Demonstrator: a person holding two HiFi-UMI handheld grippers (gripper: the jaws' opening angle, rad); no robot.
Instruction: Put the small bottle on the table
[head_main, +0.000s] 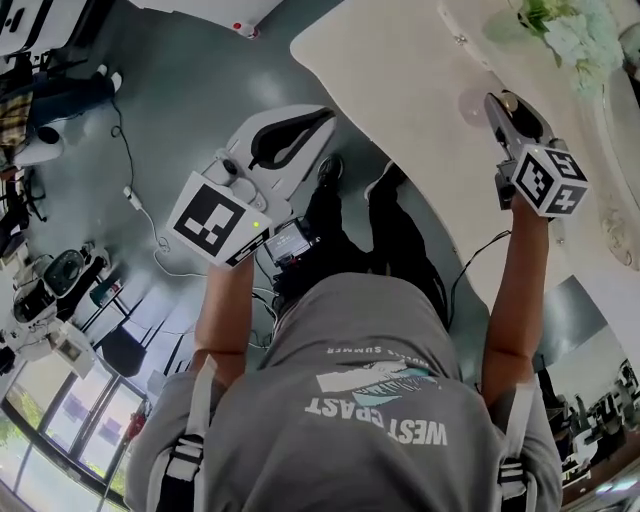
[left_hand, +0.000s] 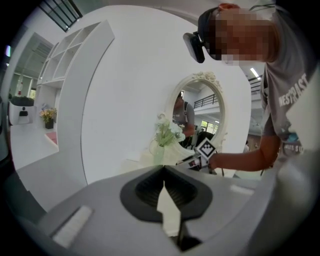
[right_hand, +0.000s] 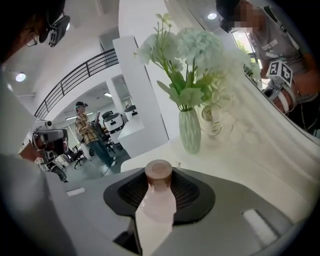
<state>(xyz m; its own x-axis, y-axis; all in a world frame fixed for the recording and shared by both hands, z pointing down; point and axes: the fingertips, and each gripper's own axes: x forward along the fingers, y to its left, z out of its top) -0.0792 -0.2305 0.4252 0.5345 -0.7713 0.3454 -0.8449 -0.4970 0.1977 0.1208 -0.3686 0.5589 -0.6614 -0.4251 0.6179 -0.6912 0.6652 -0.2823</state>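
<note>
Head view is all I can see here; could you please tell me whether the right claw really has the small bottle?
Observer: Yes. In the right gripper view the small bottle, pale pink with a brown cap, is clamped between the jaws of the right claw.
Operator: Thank you. From above I can only see flower heads; what are they standing in?
Observer: The flowers stand in a pale green ribbed vase, upright on the table beyond the bottle.
</note>
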